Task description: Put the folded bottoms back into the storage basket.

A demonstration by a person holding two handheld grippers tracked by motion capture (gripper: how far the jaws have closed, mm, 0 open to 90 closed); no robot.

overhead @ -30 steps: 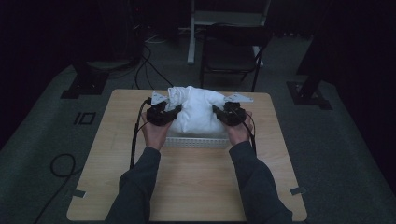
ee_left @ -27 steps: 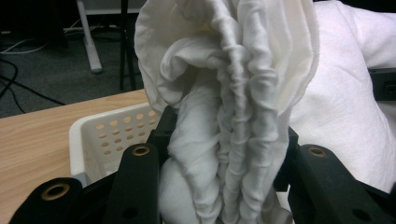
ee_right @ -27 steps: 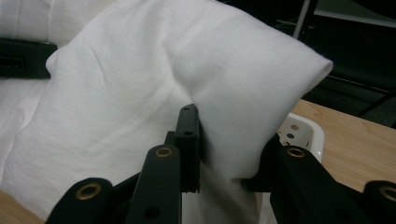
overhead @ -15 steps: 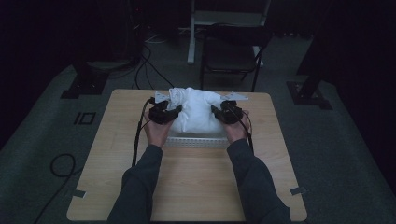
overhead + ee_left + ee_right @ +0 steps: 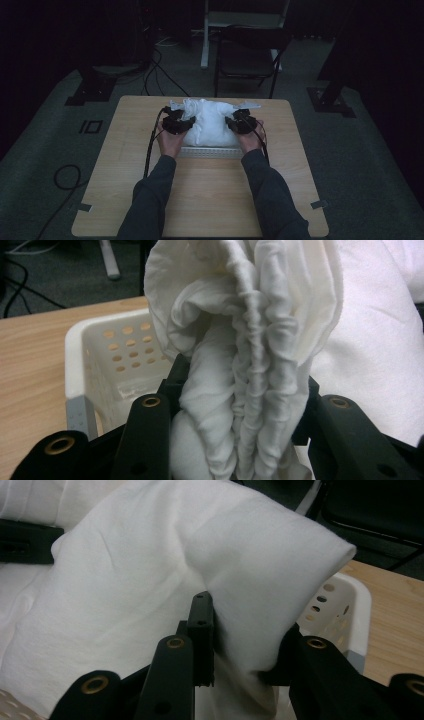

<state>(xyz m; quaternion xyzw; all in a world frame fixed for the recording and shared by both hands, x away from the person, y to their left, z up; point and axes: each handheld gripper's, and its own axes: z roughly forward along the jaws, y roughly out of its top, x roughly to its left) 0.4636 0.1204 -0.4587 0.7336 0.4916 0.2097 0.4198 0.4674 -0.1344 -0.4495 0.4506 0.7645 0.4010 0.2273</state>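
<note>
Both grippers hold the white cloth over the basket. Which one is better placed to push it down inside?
Probably the left gripper: it clamps a gathered bunch of the white cloth beside the open basket corner. The right gripper pinches only a fold.

The bulky white cloth (image 5: 250, 370) looks soft, matt and deeply creased. The white perforated plastic basket (image 5: 115, 355) is smooth, faintly glossy. The pale wooden bench (image 5: 200, 195) shows fine grain, matt.
</note>
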